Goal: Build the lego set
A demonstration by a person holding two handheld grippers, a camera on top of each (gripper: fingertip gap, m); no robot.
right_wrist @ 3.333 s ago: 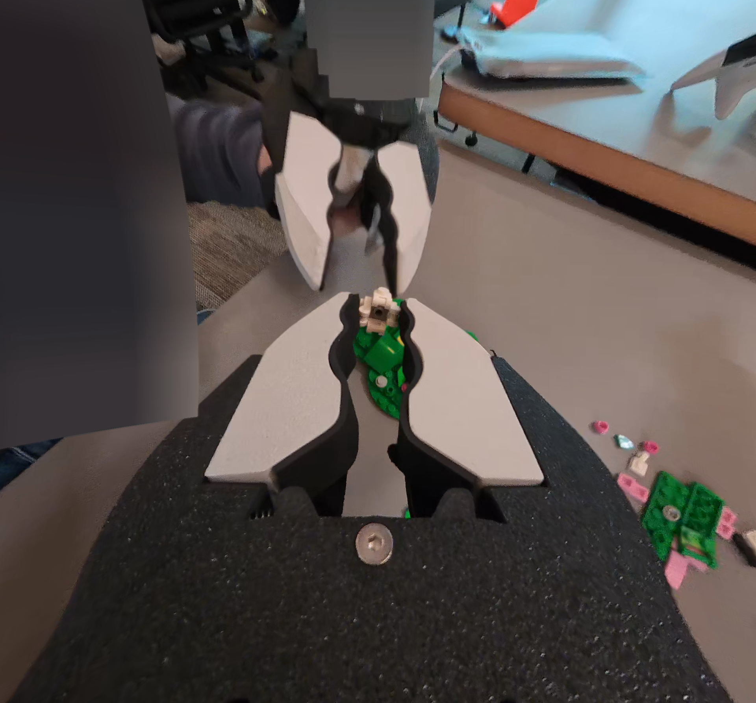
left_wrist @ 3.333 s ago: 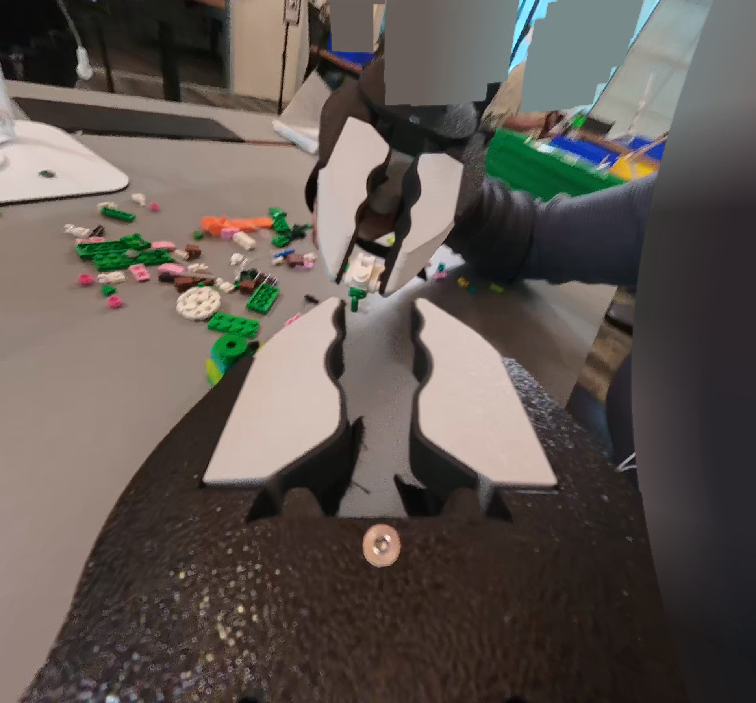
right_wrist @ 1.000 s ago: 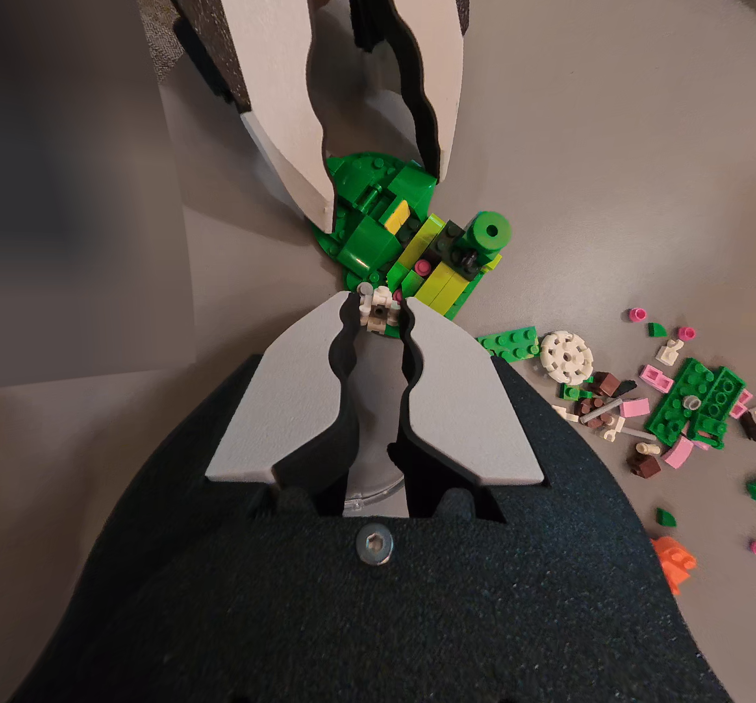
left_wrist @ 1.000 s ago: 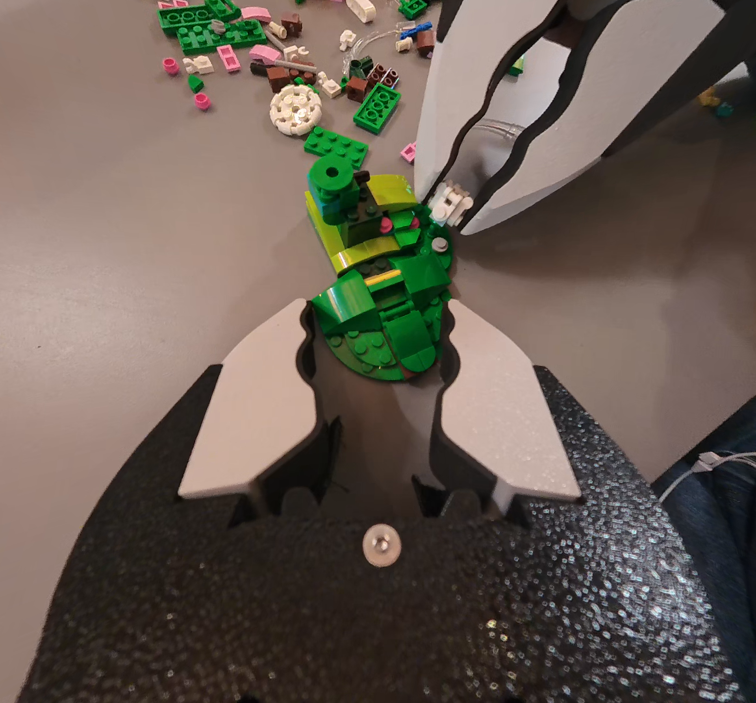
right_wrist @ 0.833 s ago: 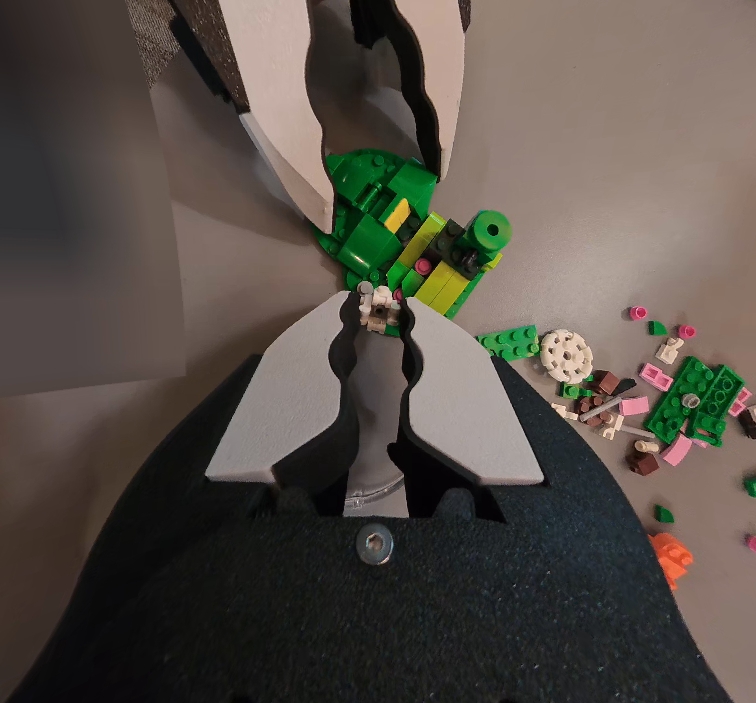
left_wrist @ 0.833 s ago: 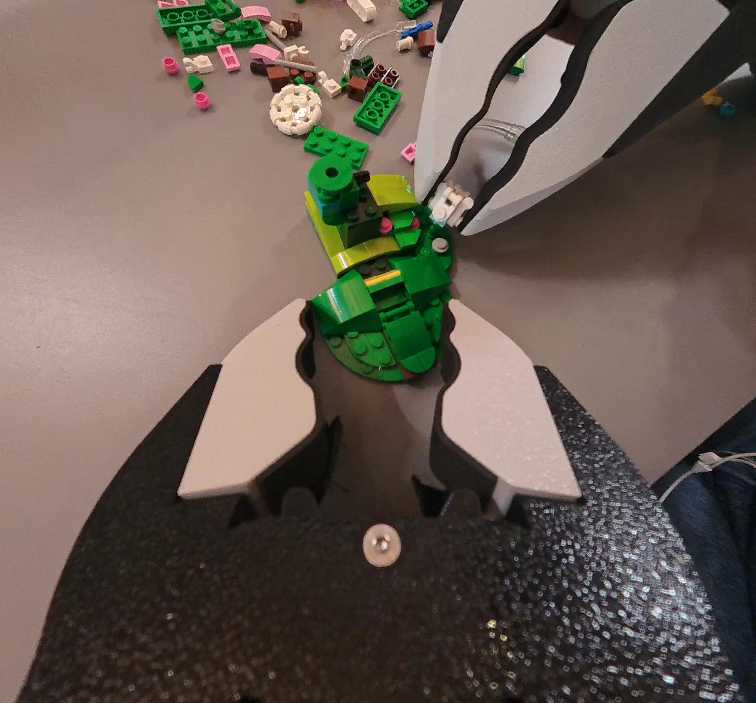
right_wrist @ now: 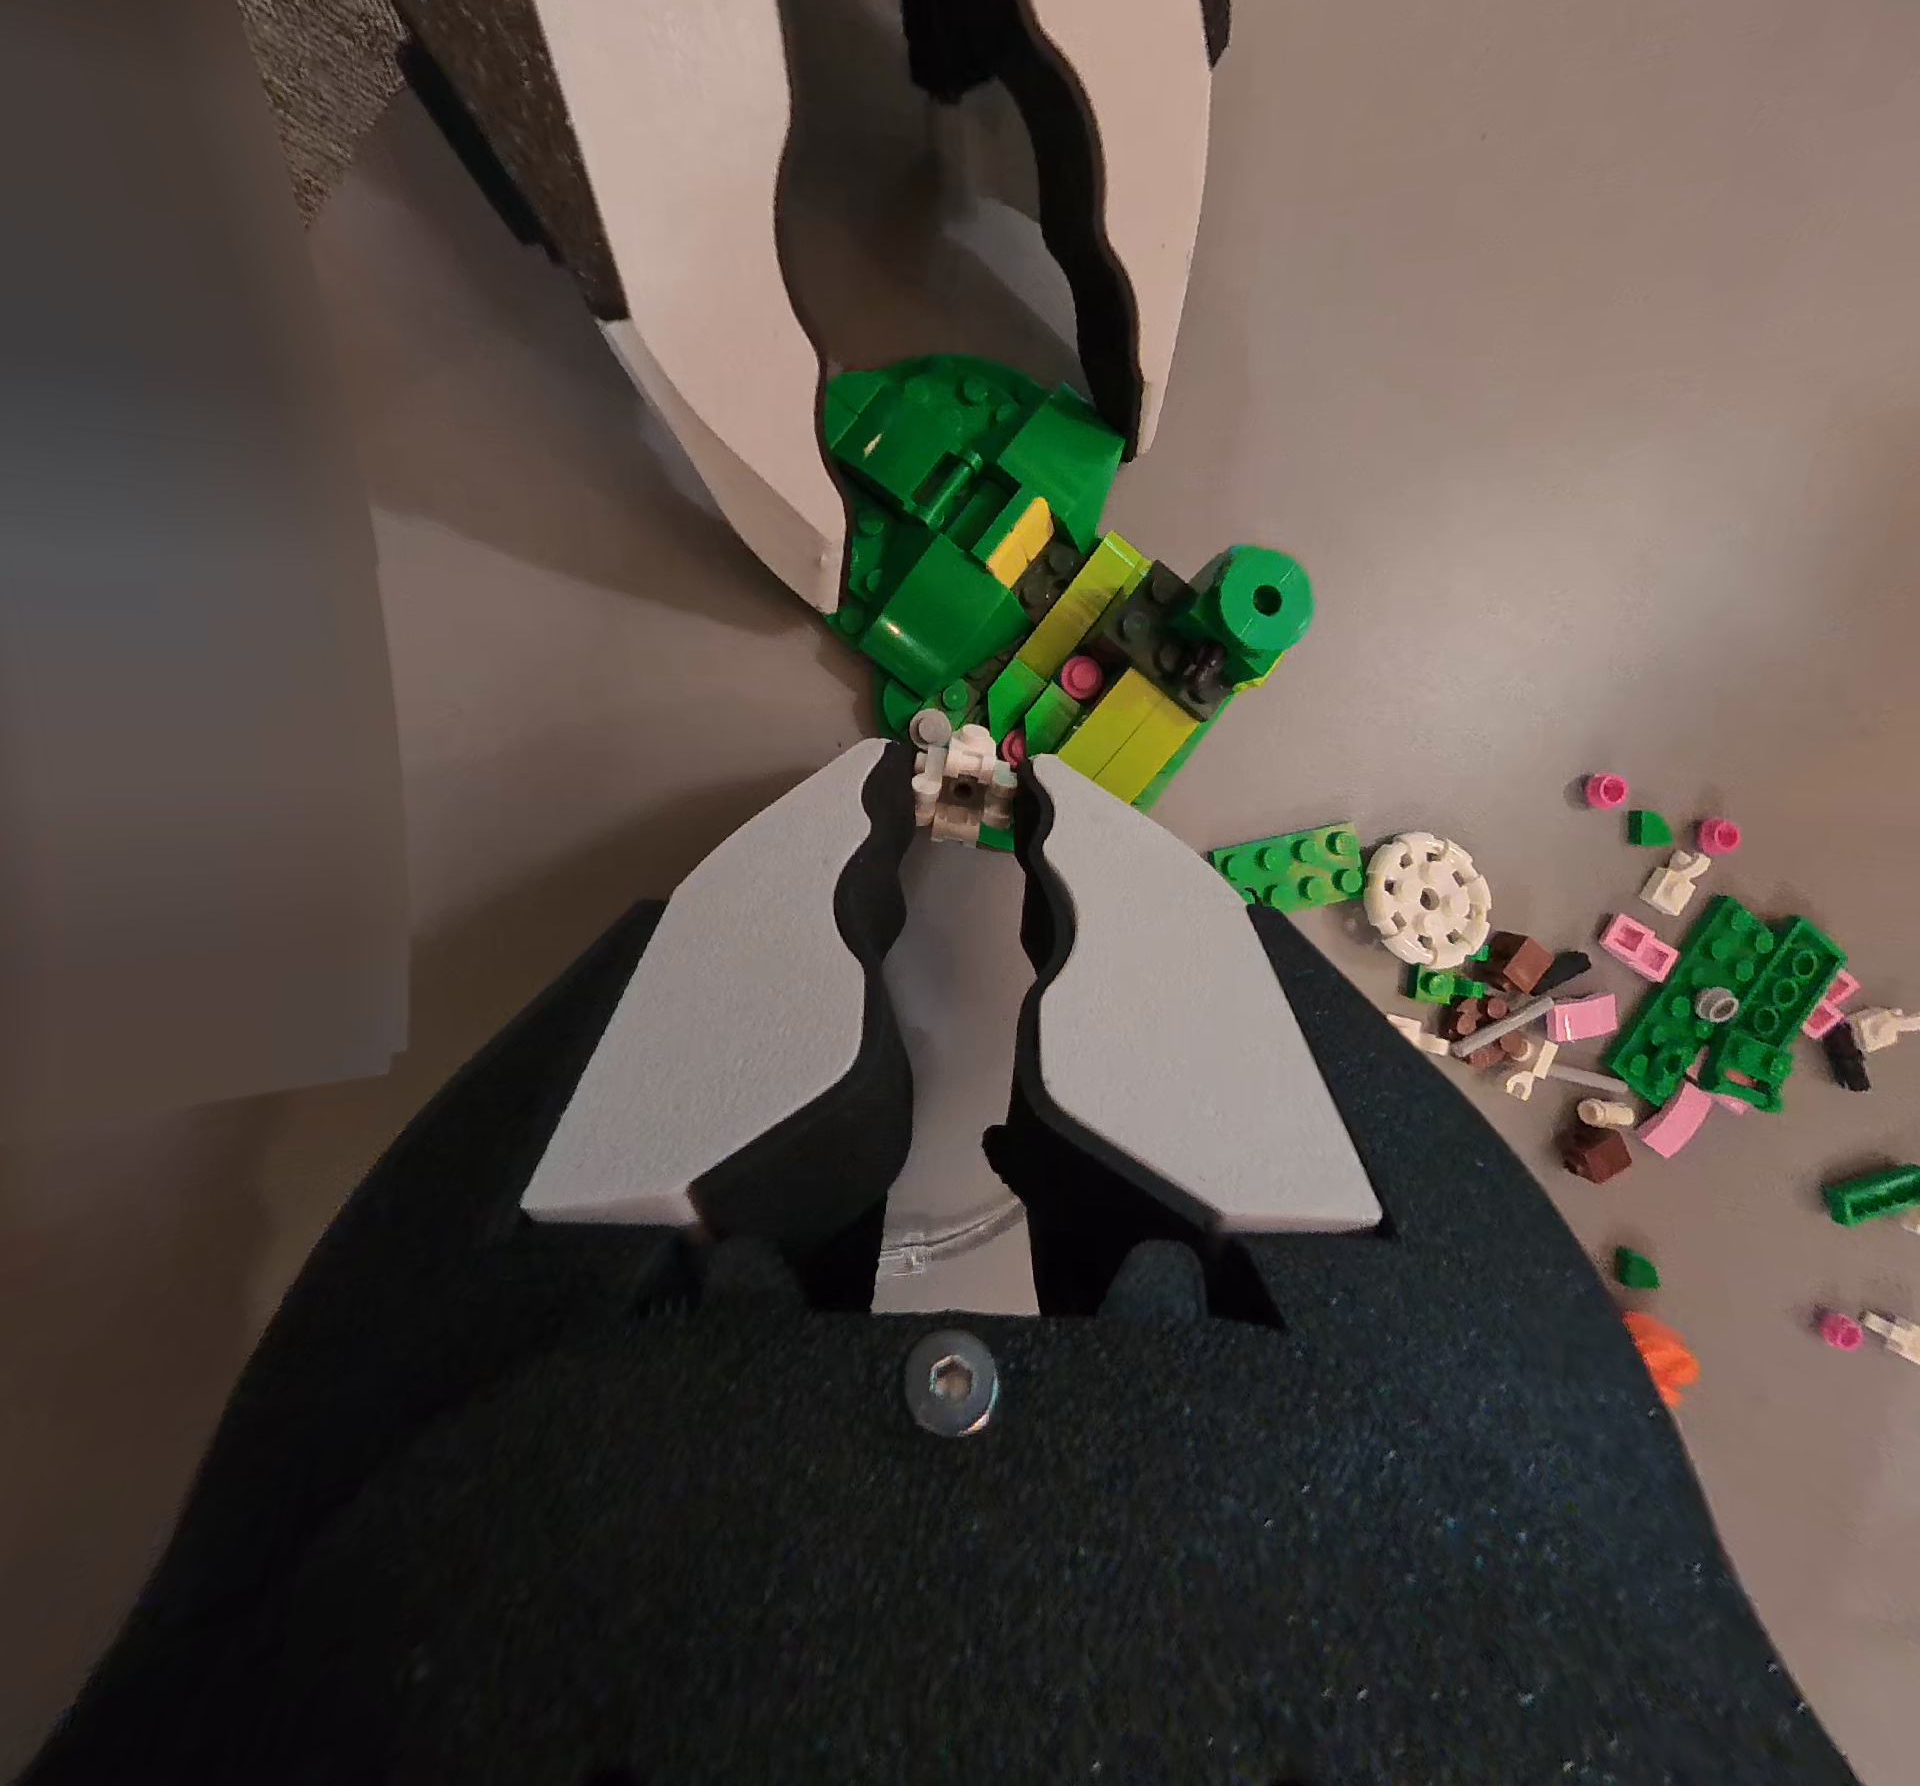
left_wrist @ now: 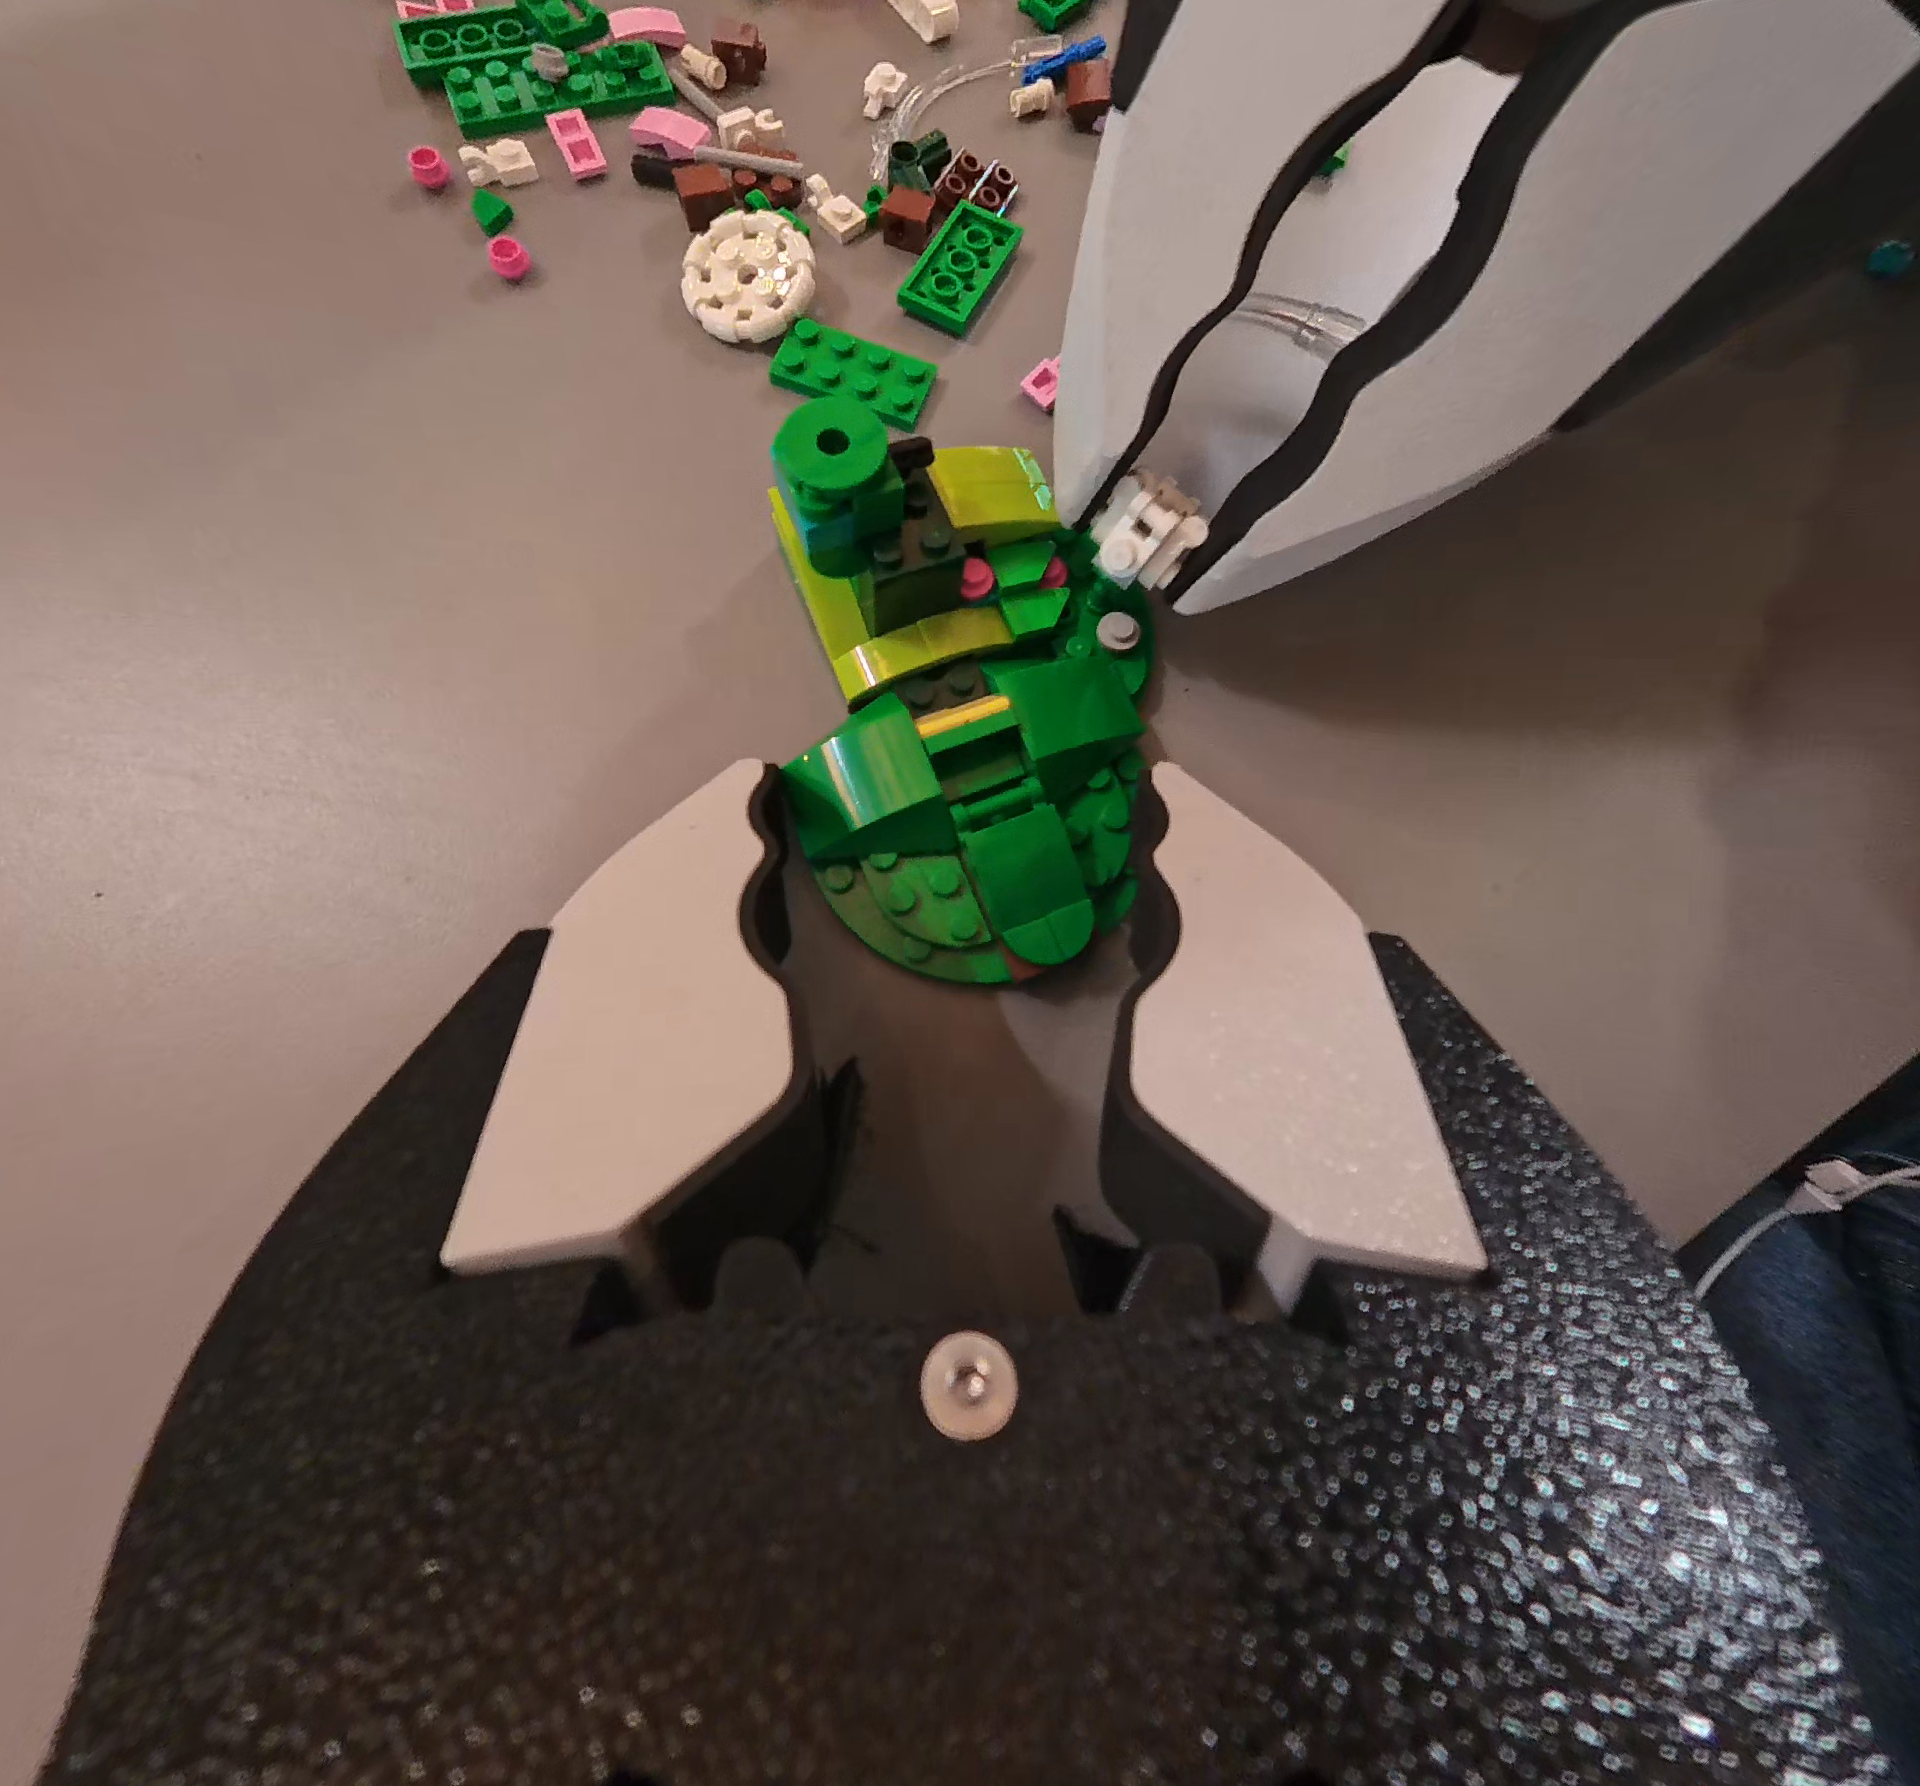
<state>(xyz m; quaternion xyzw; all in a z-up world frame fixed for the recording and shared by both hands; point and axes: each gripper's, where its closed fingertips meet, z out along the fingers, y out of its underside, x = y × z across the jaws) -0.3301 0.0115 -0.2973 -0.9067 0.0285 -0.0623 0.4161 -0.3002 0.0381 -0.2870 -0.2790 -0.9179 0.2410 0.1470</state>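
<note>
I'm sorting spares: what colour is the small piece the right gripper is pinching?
White, with a dark centre. The piece shows best in the right wrist view, between the right gripper fingertips.

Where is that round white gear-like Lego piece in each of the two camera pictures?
Left wrist view: the round white piece lies in the upper middle, at the near edge of the loose bricks, just above a flat green plate.
Right wrist view: the round white piece lies at the middle right, just right of the same green plate.
Shared landmark: the green model, with its round green cylinder.
</note>
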